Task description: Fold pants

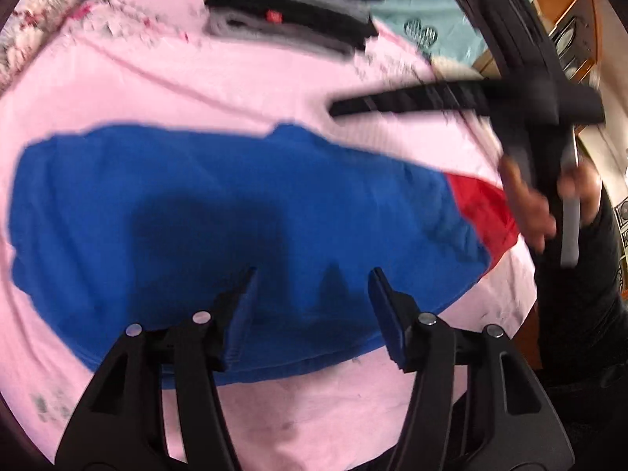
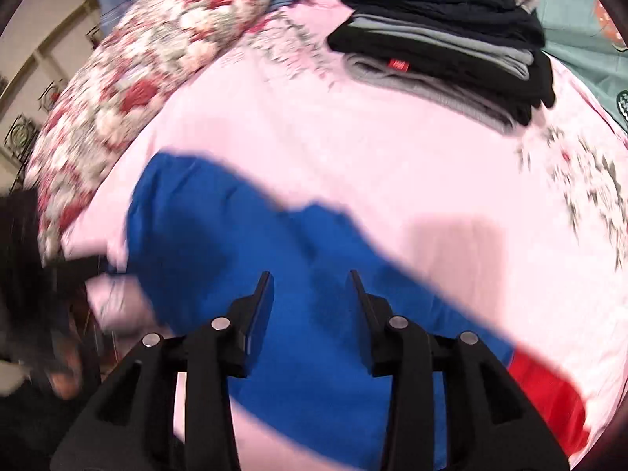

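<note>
Blue pants (image 1: 219,216) with a red band (image 1: 479,208) at one end lie flat on a pink sheet (image 1: 235,78). My left gripper (image 1: 312,274) is open and empty, hovering above the pants' near edge. My right gripper (image 2: 310,276) is open and empty above the pants (image 2: 274,274), whose red band (image 2: 549,392) lies at the lower right. The right gripper also shows in the left wrist view (image 1: 337,109), held in a hand at the right, above the sheet beyond the pants. Both views are motion-blurred.
A stack of folded dark and grey clothes (image 1: 290,4) sits at the far side of the sheet, also in the right wrist view (image 2: 443,43). A floral pillow (image 2: 137,90) lies at the far left. Wooden furniture (image 1: 569,19) stands beyond the bed at the right.
</note>
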`<state>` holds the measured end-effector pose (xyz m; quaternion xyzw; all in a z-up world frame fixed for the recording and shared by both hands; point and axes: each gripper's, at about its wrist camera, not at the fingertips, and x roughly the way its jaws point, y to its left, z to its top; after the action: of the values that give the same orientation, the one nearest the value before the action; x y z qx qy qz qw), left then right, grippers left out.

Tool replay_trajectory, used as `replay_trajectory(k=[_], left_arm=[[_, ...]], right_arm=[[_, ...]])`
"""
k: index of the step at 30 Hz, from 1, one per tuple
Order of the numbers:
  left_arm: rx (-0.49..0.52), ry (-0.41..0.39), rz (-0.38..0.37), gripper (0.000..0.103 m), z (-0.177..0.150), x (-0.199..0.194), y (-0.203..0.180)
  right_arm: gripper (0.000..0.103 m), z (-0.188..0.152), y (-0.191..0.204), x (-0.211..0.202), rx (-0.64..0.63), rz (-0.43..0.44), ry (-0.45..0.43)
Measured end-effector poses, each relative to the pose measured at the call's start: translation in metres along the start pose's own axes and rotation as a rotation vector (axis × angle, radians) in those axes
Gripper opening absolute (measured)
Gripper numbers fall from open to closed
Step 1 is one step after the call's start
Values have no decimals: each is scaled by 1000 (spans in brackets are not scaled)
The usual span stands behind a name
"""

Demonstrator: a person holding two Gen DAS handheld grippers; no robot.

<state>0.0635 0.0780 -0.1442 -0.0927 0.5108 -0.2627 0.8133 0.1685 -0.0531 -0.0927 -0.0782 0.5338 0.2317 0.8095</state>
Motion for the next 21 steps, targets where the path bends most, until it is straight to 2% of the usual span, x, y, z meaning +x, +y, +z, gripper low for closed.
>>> replay_trajectory(k=[1, 2, 5, 10, 11, 12, 14, 16, 18, 21], left_arm=[[-4, 18, 0, 57, -3, 7, 1], [8, -5, 6, 58, -8, 7, 0], [37, -24, 14, 59, -16, 5, -3], [46, -26, -3, 59, -17, 6, -2], [44, -23, -11, 59, -16, 7, -3], [41, -21, -17, 59, -15, 8, -2], [35, -17, -28, 59, -13, 7, -1], [33, -16, -31, 59, -12, 7, 0], [38, -17, -28, 59, -12, 7, -1], [41, -17, -24, 59, -12, 7, -3]], right_arm=[[40, 10, 0, 12, -17, -28, 5], [40, 18, 3, 25, -35, -39, 17], [39, 26, 4, 55, -76, -12, 85], [39, 27, 1, 77, -74, 38, 137], [32, 27, 2, 79, -72, 55, 144], [18, 25, 4, 81, -79, 75, 156], [8, 22, 10, 78, -97, 55, 138], [7, 25, 14, 69, -93, 4, 72], [6, 35, 8, 58, -36, -18, -1], [6, 42, 3, 68, -1, -1, 15]])
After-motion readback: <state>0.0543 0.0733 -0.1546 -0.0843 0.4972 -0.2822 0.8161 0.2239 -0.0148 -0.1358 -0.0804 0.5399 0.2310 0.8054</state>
